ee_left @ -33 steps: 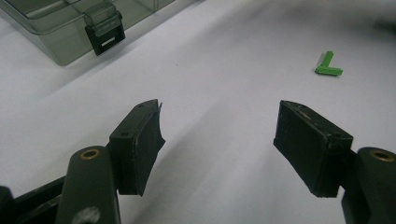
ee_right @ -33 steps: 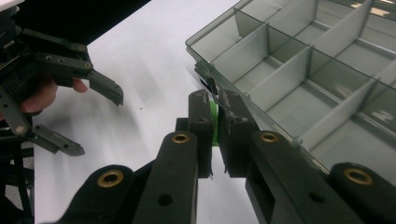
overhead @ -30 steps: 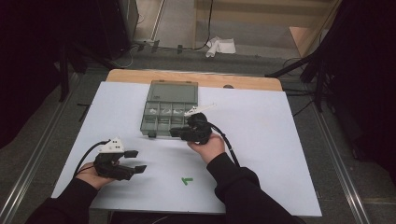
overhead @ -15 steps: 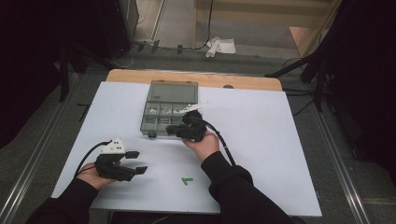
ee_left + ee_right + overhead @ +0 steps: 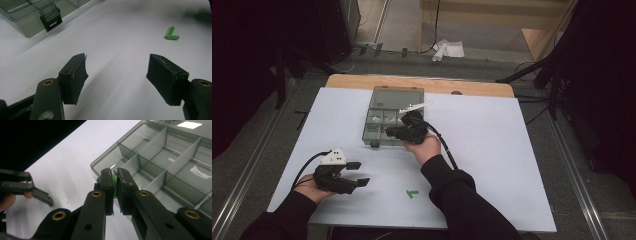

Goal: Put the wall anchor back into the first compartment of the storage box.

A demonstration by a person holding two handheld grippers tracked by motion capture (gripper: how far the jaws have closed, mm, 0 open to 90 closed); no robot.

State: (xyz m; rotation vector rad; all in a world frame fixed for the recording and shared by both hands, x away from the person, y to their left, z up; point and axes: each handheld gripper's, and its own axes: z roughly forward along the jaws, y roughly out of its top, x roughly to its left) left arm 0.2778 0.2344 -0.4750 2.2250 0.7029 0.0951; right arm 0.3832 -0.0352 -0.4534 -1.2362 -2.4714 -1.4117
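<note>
The white surface (image 5: 492, 150) carries a clear compartment box (image 5: 393, 102), lid open, directly under and ahead of the right claw (image 5: 388, 132). The left claw (image 5: 358, 173) rests well apart from the box, near the surface's front edge; its jaws stand wide with nothing between them.

The right claw is nearly closed on a small green piece (image 5: 114, 185), pinched flat between the pads. The tips hover above the box's near corner, over the front row of compartments.

Step in hand, as judged: placing the green piece into a compartment.

1. Keep the grip firm until the tips are past the box wall (image 5: 105, 161) and inside one cell; the dividers (image 5: 152, 145) are thin and close together.
2. Lower the tips between dividers, not onto one, so the piece does not tip into a neighbouring cell.
3. Open the jaws only slightly and lift straight up; a thin piece may cling to one pad.

A second green piece (image 5: 172, 34) lies on the surface ahead and to the right of the left claw, within easy reach.
</note>
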